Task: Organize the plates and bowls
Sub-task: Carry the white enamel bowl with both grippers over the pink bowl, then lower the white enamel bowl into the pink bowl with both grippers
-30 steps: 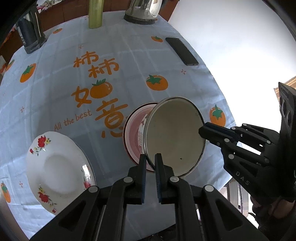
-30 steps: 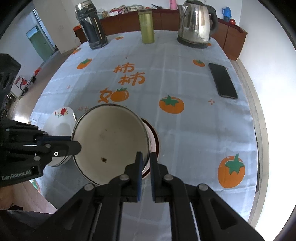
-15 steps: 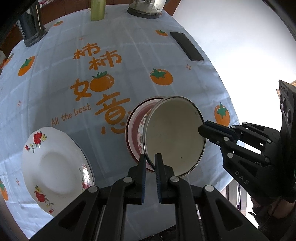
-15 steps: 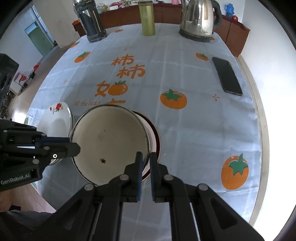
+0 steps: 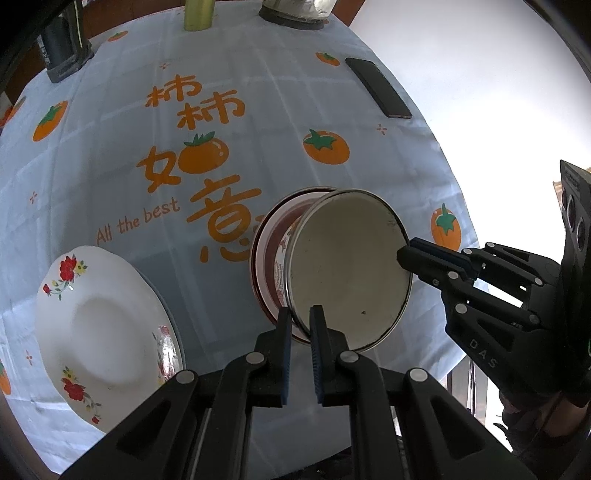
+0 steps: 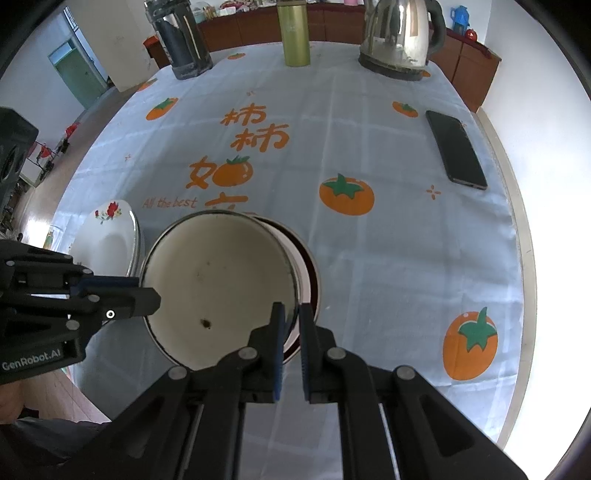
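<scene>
A cream enamel bowl (image 5: 351,269) (image 6: 218,284) with a dark rim is held from two sides. My left gripper (image 5: 300,314) (image 6: 149,293) is shut on its near-left rim. My right gripper (image 6: 290,310) (image 5: 404,254) is shut on the opposite rim. The bowl sits tilted over a red-rimmed dish (image 5: 271,236) (image 6: 312,273) on the tablecloth, and I cannot tell whether they touch. A white plate with red flowers (image 5: 99,325) (image 6: 110,236) lies to the left near the table's front edge.
At the table's far side stand a steel kettle (image 6: 400,37), a green flask (image 6: 295,33) and a dark jug (image 6: 183,40). A black phone (image 6: 456,149) (image 5: 378,88) lies near the right edge. The table's edge runs close behind the bowl.
Both grippers keep their hold on the bowl over the red-rimmed dish. The table has only drifted slightly in both views.
</scene>
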### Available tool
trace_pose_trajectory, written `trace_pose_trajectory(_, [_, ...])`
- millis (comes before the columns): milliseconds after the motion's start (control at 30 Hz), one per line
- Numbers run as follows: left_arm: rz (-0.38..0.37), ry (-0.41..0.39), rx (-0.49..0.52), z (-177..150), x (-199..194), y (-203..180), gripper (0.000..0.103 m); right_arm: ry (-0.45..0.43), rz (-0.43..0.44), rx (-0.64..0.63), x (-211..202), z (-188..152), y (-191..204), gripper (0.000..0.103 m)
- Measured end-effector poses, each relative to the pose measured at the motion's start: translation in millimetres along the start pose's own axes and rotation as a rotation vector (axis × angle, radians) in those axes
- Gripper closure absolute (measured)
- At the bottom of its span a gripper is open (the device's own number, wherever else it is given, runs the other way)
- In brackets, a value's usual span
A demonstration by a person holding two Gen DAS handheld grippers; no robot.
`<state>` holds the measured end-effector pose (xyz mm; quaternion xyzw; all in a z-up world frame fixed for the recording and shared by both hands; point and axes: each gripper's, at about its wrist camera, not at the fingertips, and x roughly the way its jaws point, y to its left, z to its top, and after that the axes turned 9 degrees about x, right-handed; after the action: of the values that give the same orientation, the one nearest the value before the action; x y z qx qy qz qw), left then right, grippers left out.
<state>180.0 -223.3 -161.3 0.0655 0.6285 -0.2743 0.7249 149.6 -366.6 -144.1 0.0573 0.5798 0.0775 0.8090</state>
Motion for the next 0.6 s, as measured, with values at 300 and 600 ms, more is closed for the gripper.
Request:
trace_pose_trajectory(300, [-0.002,0.005,-0.005,0.7,1.5,-0.1,0.092,0.004,-0.004,0.0,2.7,1.3,-0.7,0.096])
trace_pose_trajectory(600, [-0.01,0.009,-0.009,1.3,2.6,1.1,0.092,0.004,-0.005,-0.001,3.3,1.7,-1.2,0.096])
